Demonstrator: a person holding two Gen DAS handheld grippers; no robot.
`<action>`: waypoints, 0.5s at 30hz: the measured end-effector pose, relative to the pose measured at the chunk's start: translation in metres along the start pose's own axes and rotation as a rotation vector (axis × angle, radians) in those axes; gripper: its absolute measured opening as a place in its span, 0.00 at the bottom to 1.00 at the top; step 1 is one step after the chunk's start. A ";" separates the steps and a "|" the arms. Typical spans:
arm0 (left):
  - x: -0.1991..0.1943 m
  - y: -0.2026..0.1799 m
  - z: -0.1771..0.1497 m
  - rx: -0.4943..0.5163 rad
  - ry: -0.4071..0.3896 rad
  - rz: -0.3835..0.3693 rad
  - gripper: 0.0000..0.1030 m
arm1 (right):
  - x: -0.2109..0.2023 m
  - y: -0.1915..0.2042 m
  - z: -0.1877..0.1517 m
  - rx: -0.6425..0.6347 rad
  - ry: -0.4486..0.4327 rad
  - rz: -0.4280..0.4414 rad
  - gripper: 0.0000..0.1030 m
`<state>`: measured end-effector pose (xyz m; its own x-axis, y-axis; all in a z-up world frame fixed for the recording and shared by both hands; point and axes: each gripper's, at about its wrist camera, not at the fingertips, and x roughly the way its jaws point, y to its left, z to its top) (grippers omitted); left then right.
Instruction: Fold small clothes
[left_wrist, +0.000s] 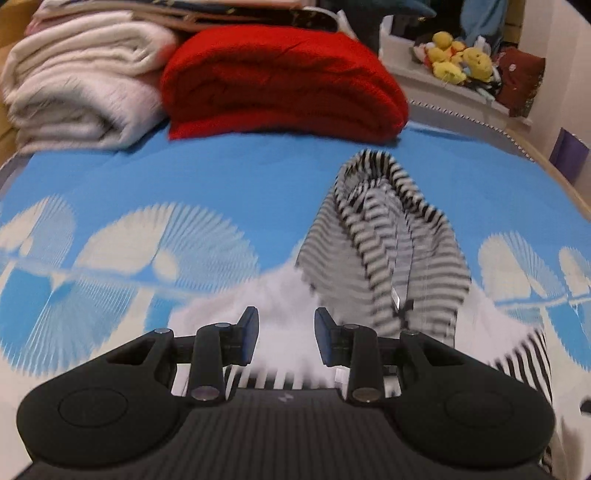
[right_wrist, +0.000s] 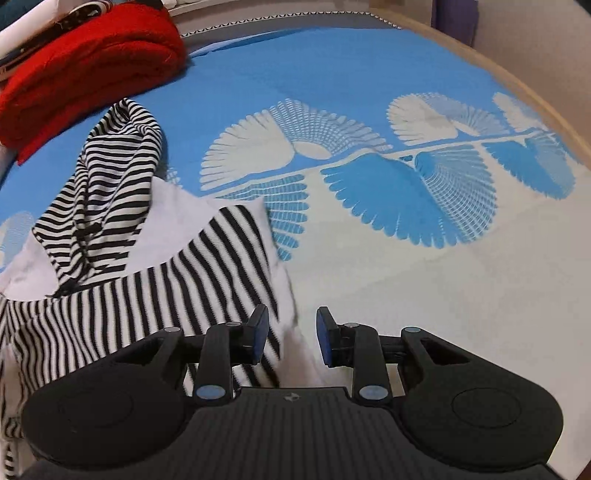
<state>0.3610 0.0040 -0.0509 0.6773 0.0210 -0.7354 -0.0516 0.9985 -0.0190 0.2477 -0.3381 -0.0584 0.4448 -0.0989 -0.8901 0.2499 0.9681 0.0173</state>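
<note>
A small black-and-white striped hooded garment (right_wrist: 207, 266) with a white panel lies on the blue patterned bedspread (right_wrist: 406, 277). Its hood (right_wrist: 110, 177) is crumpled at the far end. In the left wrist view the hood (left_wrist: 388, 229) lies ahead to the right. My left gripper (left_wrist: 284, 339) hovers open over the garment's white panel (left_wrist: 280, 295), with nothing between its blue pads (left_wrist: 251, 336). My right gripper (right_wrist: 291, 338) stands open above the garment's right edge. White cloth shows in the gap below, and the pads do not press on it.
A folded red blanket (left_wrist: 280, 81) and a folded cream blanket (left_wrist: 81, 81) lie at the far side of the bed. Yellow plush toys (left_wrist: 458, 59) sit on a shelf beyond. The bed's wooden rim (right_wrist: 517, 85) curves along the right.
</note>
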 end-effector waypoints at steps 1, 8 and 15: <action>0.010 -0.003 0.008 0.010 -0.009 -0.005 0.36 | 0.002 0.000 0.000 -0.005 0.004 -0.008 0.29; 0.100 -0.035 0.067 0.125 -0.053 -0.034 0.34 | 0.015 0.001 -0.001 -0.046 0.035 -0.049 0.37; 0.200 -0.048 0.120 0.047 -0.026 -0.056 0.36 | 0.030 0.009 -0.006 -0.139 0.066 -0.112 0.38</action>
<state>0.5872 -0.0339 -0.1154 0.6970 -0.0345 -0.7162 0.0213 0.9994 -0.0274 0.2582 -0.3311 -0.0878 0.3623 -0.1966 -0.9111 0.1713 0.9749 -0.1422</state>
